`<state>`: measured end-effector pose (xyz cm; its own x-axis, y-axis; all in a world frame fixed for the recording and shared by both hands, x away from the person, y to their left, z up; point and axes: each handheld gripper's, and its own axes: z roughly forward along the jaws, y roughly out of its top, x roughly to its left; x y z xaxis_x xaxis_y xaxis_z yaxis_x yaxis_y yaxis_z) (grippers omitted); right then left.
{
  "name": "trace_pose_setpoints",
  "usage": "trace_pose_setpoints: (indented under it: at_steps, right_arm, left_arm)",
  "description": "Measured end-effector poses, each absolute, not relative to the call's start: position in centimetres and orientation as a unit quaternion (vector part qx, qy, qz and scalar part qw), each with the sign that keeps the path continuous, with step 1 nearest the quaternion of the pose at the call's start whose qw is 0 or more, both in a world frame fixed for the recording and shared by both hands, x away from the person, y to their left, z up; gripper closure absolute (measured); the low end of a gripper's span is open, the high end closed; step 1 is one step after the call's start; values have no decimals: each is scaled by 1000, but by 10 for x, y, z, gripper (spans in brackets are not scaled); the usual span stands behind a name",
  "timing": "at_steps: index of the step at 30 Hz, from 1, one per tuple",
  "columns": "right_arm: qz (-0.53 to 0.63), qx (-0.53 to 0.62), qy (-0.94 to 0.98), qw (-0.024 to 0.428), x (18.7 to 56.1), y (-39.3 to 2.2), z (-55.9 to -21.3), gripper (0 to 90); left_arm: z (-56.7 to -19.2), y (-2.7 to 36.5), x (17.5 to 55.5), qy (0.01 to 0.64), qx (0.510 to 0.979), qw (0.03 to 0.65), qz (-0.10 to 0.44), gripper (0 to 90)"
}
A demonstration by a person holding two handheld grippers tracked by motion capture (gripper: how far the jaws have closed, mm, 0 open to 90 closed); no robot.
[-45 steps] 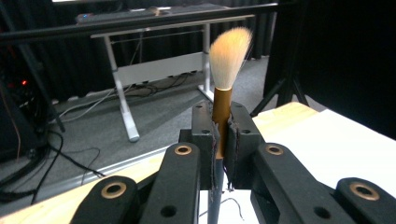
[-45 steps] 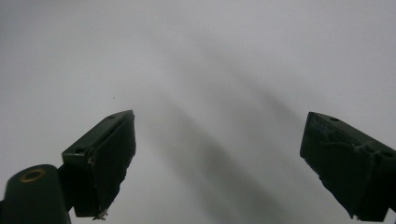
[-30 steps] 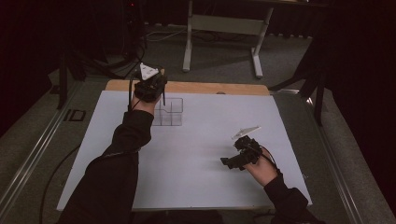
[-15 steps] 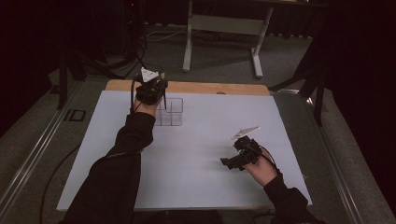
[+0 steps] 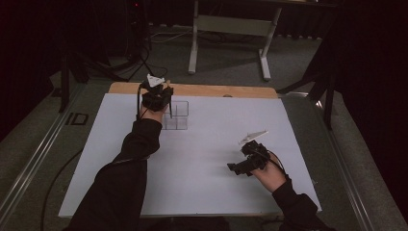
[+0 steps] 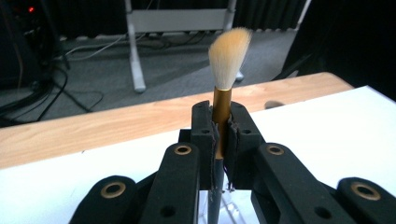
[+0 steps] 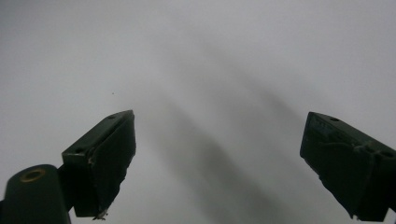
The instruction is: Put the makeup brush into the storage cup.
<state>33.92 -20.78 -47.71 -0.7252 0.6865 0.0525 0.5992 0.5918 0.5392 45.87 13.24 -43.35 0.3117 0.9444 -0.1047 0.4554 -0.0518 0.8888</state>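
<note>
Gold-ferruled makeup brush (image 6: 221,100) is clamped upright in the left hand-held gripper (image 6: 221,140), bristles up, handle pointing down over the clear compartment organizer (image 5: 176,115) at the far left of the white tabletop (image 5: 207,144); right hand-held gripper (image 5: 243,166) sits with jaws wide apart and nothing between them, near right; judgement: keep the brush vertical, centre the handle over 1 cell, lower until it bottoms out, then release; tilt risks catching a divider.
</note>
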Motion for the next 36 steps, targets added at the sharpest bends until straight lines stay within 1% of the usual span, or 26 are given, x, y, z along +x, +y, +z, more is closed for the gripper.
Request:
trace_pose_setpoints:
  at_steps: [10,11,12,14,15,16,17,23,24,25,27,28,29,31,36]
  right_arm:
    - [271,362,889,80,339,-208,-477,104]
    - [270,362,889,80,339,-208,-477,104]
    - [270,362,888,81,339,-208,-477,104]
    - [270,363,888,81,339,-208,-477,104]
    - [270,363,888,82,339,-208,-477,104]
    - [270,363,888,81,339,-208,-477,104]
    - [270,363,888,83,340,-208,-477,104]
    - [272,365,887,83,340,-209,-476,104]
    - [272,365,887,83,340,-209,-476,104]
    - [273,365,886,84,341,-209,-476,104]
    - [274,365,886,83,341,-209,-476,104]
    - [274,366,886,83,341,-209,-475,104]
    - [274,366,885,83,341,-209,-475,104]
    - [274,366,885,84,341,-209,-475,104]
    - [274,368,885,82,341,-209,-476,104]
  left_arm:
    - [-441,133,462,536,678,437,248,824]
    - [-440,133,462,541,673,435,255,754]
    - [-439,132,462,550,668,427,262,633]
    - [-434,132,463,557,666,417,268,453]
    - [-431,132,464,561,667,413,265,307]
    - [-429,132,465,571,664,404,263,196]
    - [-426,133,466,574,663,402,262,156]
    - [-414,137,463,569,665,413,254,72]
    - [-413,138,462,560,672,420,242,27]
    - [-412,137,461,561,672,417,244,0]
    - [-410,137,458,550,683,417,240,0]
    - [-408,137,457,548,683,418,245,0]
    - [-405,138,456,545,683,428,233,0]
    - [-401,138,453,541,683,427,241,0]
    - [-388,139,446,521,690,444,238,0]
